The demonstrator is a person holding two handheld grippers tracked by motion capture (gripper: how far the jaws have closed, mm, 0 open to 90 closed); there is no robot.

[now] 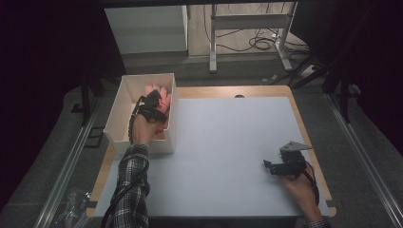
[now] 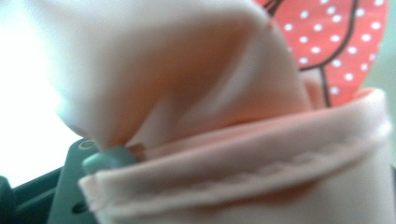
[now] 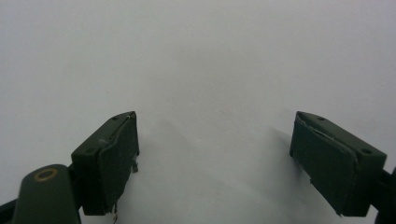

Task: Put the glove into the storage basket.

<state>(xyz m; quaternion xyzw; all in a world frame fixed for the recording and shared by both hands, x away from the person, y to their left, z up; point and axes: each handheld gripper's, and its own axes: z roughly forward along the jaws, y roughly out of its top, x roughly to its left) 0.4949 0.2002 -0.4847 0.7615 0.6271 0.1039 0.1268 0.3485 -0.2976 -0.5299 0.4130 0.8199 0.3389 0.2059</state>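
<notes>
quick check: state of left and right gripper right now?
Left gripper: in the white box, against the pink cloth; grip cannot be told.
Right gripper: open, holding nothing, over the table.

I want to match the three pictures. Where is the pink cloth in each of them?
High view: the pink cloth lies inside the white box at upper left, under the left gripper.
Left gripper view: it covers most of the frame, with a hemmed edge across the bottom and a red dotted patch at upper right.
Right gripper view: not in it; the white table lies beyond open jaws.
Shared landmark: the white table.
</notes>
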